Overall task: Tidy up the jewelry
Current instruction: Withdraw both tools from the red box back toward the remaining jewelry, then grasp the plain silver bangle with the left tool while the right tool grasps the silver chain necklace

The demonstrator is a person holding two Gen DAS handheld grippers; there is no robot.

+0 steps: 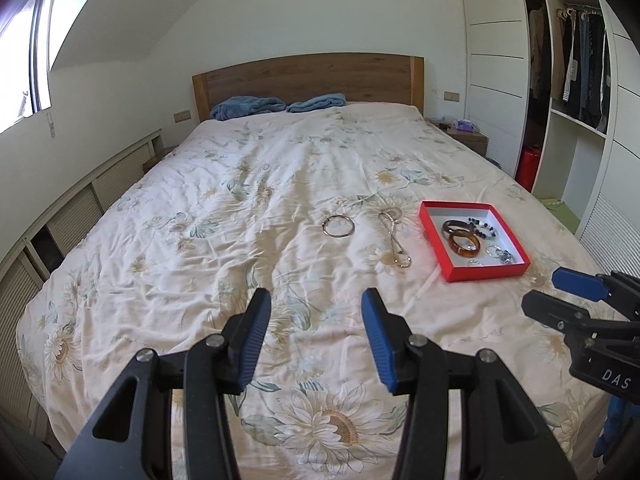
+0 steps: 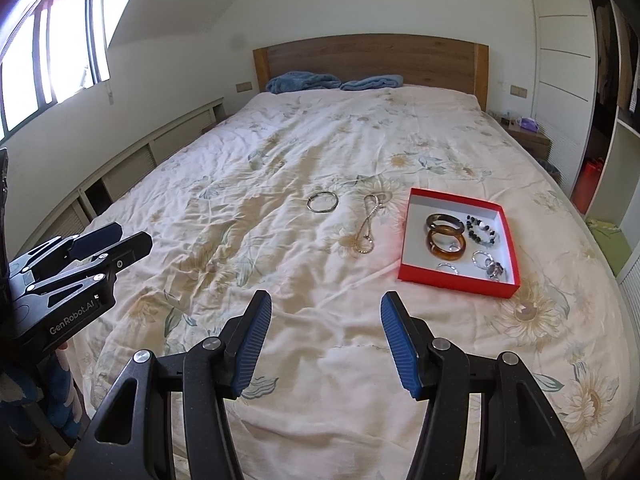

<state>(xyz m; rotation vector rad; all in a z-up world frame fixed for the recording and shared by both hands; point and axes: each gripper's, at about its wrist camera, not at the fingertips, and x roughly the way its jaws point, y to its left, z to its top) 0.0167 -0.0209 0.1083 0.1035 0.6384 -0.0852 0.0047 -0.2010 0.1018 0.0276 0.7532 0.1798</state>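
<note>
Two pieces of jewelry remained loose on the floral bedspread [image 1: 280, 184] beside a red tray [image 2: 408, 236] that already held two amber bangles [image 2: 446, 238], a bead bracelet and several rings. A silver chain [image 2: 367, 227] lay just left of the tray, its long axis running toward the headboard; a silver ring bangle [image 2: 322, 202] sat farther left of the tray. The left gripper [image 1: 316, 340] and right gripper [image 2: 326, 340] both hung released and empty over the bed's near end, well short of the tray. Both pieces lay ahead of them; the right gripper looked nearer the chain, though neither was close.
</note>
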